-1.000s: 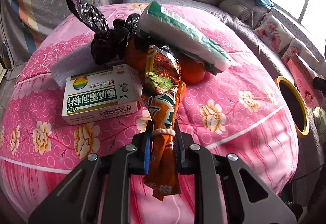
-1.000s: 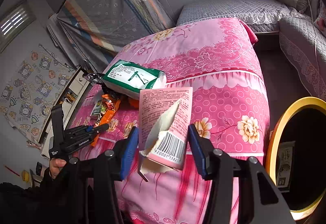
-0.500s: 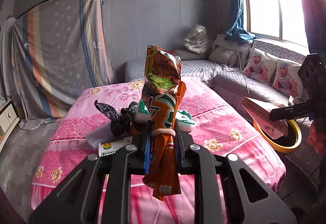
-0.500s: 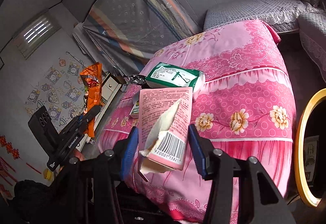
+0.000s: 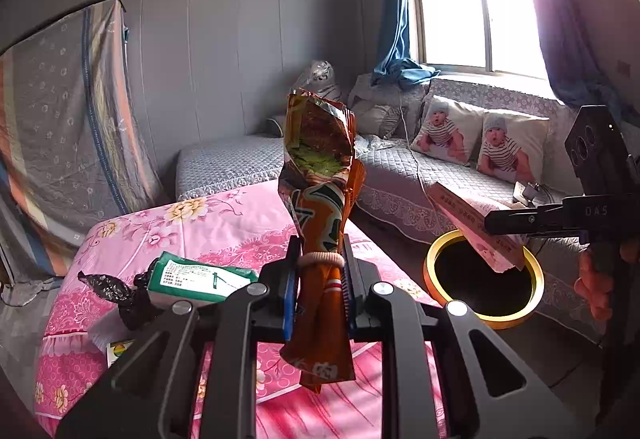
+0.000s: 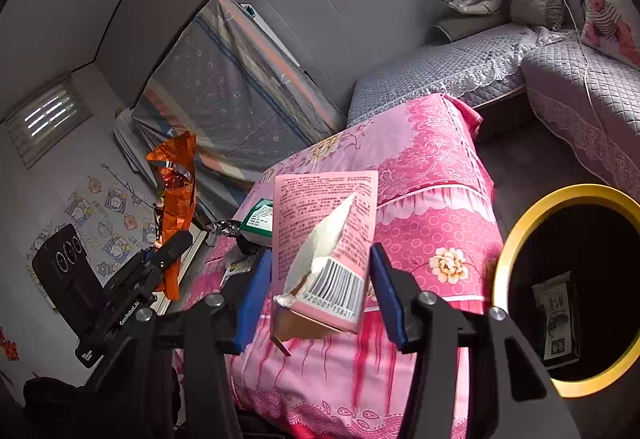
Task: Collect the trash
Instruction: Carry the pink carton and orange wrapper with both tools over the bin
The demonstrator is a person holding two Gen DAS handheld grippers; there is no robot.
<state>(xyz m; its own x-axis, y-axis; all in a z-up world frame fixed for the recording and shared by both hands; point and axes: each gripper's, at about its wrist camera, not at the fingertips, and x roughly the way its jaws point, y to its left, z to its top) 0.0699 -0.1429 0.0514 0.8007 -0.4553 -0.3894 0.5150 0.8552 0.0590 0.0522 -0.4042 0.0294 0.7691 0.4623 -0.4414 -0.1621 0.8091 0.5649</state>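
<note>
**Two pieces of trash in the air, bin waiting**

The orange snack wrapper (image 5: 320, 223) stands upright, pinched low on its body by the left gripper (image 5: 319, 291), whose fingers (image 5: 291, 291) press in from both sides. It hangs above the pink floral bed (image 5: 224, 223), well short of the yellow-rimmed trash bin (image 5: 440, 263) on the floor. The right gripper (image 6: 320, 295) clamps a torn pink carton (image 6: 326, 239), which in the left view tilts over the bin's mouth; a packet (image 6: 556, 315) already lies inside. Best to bring each piece squarely over the opening before letting go: the light wrapper could flutter wide. A green packet (image 5: 196, 275) and black bag (image 5: 120, 295) remain on the bed.
</note>
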